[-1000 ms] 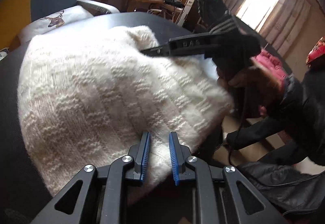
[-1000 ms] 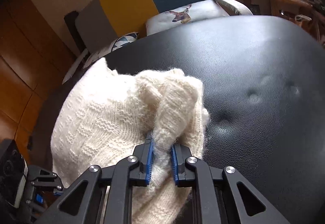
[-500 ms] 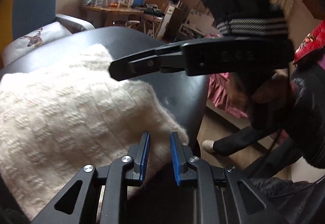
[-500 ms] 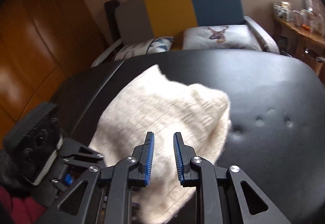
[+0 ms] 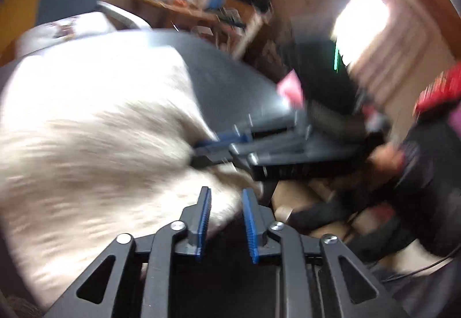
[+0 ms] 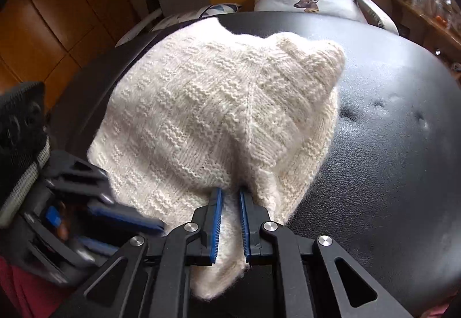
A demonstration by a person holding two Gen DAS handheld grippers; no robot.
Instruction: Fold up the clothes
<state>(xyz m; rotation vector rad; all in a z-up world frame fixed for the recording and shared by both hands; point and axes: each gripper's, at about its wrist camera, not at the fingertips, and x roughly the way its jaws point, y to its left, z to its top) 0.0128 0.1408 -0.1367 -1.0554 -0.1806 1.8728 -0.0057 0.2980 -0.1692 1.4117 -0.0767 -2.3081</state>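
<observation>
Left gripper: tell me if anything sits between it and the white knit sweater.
Nothing visible does. The left gripper has just been opening, with the edge of the sweater right at its fingertips. The right gripper is beside it, shut on the same edge.

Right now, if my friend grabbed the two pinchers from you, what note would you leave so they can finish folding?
Right gripper: shut on the near edge of the white knitted sweater; its jaws have just been closing.
Left gripper: open, jaws have just been opening; the sweater's edge lies between its fingers but is not pinched. That view is blurred.
Sweater: bunched in a rough heap on the black padded table, far corner humped up.
Done: a rough gathering only, no tidy fold.
Left: probably grab a second edge with the left gripper, smooth it flat and fold it neatly.
</observation>
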